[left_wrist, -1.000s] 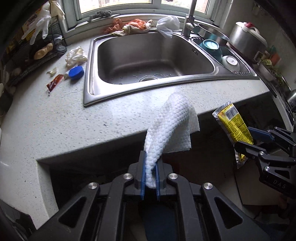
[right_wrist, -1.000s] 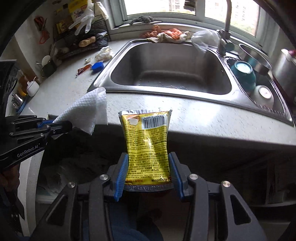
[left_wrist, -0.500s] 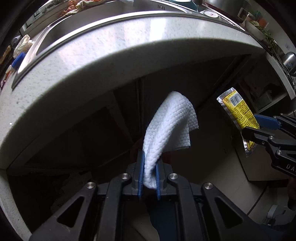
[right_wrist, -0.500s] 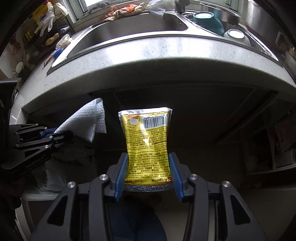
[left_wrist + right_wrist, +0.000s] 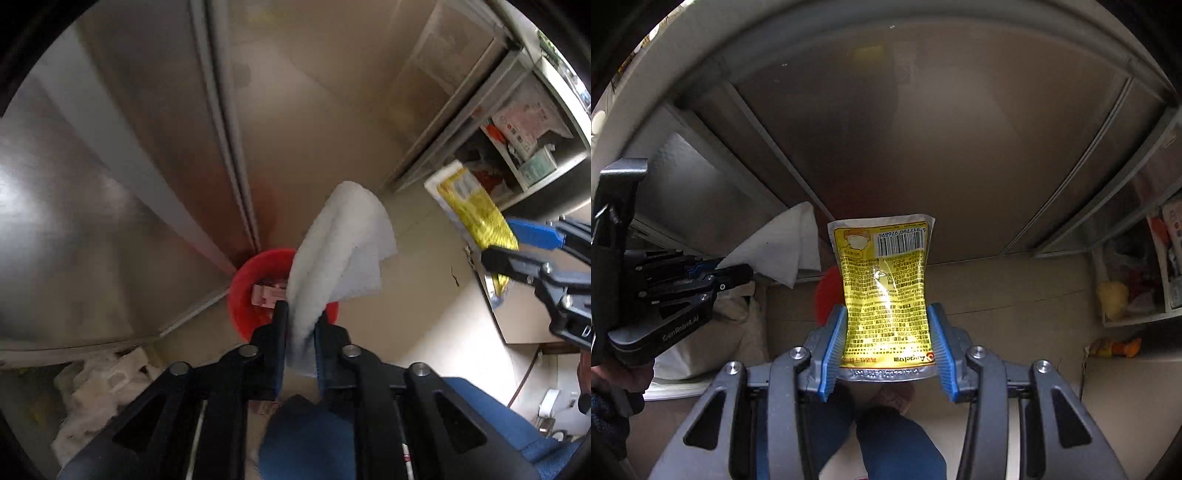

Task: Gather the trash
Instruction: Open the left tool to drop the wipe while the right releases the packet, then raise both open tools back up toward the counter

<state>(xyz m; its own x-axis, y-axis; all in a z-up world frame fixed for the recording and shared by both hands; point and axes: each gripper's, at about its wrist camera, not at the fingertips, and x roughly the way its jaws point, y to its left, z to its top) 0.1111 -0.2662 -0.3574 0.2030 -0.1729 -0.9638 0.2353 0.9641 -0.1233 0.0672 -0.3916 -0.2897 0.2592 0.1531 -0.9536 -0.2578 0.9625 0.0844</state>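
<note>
Left tool [image 5: 300, 314] jaws opening, white paper towel [image 5: 341, 254] between them, above red bin [image 5: 246, 291]. Right tool [image 5: 886, 332] gripped yellow packet [image 5: 886, 288]; barcode readable, "6 917790 976894". "GenRobot.AI" on left tool.

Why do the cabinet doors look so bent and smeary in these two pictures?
Left wrist view: the fisheye lens bows the steel cabinet doors, which look smeared and blurred; the white paper towel is soft too. Right wrist view: the same curving, dark corners, and glare streaks on the yellow packet, though its barcode stays sharp.
</note>
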